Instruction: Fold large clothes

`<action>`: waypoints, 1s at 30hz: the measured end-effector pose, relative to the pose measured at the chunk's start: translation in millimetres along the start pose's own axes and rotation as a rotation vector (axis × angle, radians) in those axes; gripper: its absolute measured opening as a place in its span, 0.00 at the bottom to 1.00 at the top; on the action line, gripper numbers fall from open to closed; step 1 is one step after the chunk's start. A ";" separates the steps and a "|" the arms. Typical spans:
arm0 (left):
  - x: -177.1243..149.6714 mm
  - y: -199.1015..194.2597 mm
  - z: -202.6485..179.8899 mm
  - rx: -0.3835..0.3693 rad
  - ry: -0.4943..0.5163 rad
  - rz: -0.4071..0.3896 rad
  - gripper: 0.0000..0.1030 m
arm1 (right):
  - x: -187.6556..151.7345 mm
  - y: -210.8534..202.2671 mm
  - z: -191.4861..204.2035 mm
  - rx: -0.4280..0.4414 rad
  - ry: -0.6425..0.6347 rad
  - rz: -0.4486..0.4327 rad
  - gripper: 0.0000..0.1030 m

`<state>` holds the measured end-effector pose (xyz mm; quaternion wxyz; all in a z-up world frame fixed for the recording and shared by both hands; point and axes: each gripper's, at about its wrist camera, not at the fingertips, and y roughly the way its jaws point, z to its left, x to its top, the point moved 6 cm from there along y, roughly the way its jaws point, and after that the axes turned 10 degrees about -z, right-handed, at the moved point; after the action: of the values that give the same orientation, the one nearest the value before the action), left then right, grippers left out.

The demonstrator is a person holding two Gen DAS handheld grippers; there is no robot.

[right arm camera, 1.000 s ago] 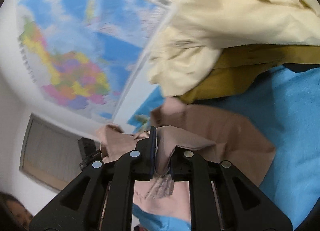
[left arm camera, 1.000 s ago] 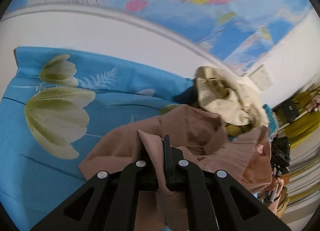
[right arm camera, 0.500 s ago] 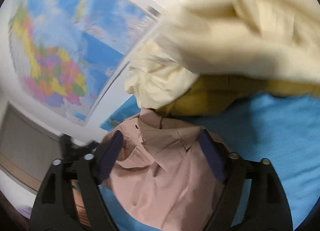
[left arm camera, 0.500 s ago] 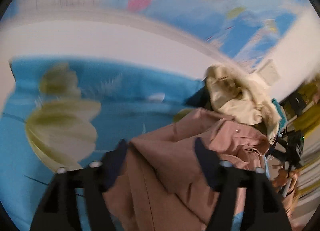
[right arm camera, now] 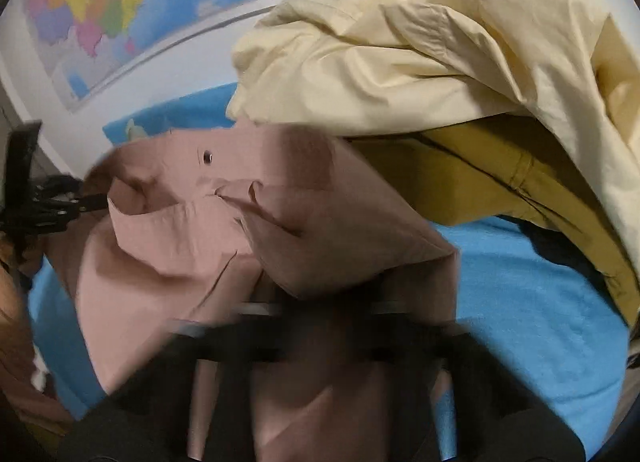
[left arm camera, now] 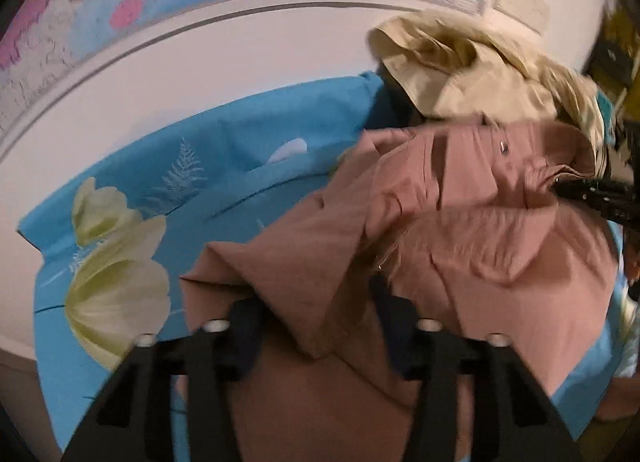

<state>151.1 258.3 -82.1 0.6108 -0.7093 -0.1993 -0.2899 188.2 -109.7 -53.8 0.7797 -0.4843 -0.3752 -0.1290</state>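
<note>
While the pink shirt [left arm camera: 460,230] lay crumpled on the blue floral sheet [left arm camera: 224,166], just in front of the cream garment [right arm camera: 400,54], the left gripper [left arm camera: 320,326] was closing, its jaws apart around a fold; the blurred right gripper [right arm camera: 320,326] was shut on the shirt's fabric

2 wrist views, close above pink garment [left arm camera: 460,230].
</note>
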 end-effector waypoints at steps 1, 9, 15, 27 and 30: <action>4.9 -0.8 3.7 -0.015 -0.032 -0.005 0.27 | 5.7 -4.7 -2.3 0.034 0.026 -0.023 0.01; 44.0 7.5 63.3 0.126 -0.288 -0.022 0.38 | 42.9 -19.5 -35.4 0.073 0.171 -0.109 0.02; 33.0 -26.3 36.0 0.059 -0.153 -0.112 0.65 | 31.6 -25.6 12.3 0.018 -0.047 -0.106 0.50; -11.9 -1.0 -93.3 -0.169 0.238 0.001 0.75 | -14.8 32.5 57.1 -0.042 -0.291 0.077 0.13; -11.0 22.8 -102.4 -0.133 0.250 0.047 0.59 | -3.4 23.9 53.5 -0.003 -0.243 0.035 0.05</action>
<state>140.2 154.6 -97.7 0.5892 -0.7110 -0.0856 -0.3742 174.8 -52.8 -58.7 0.7301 -0.5040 -0.4581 -0.0563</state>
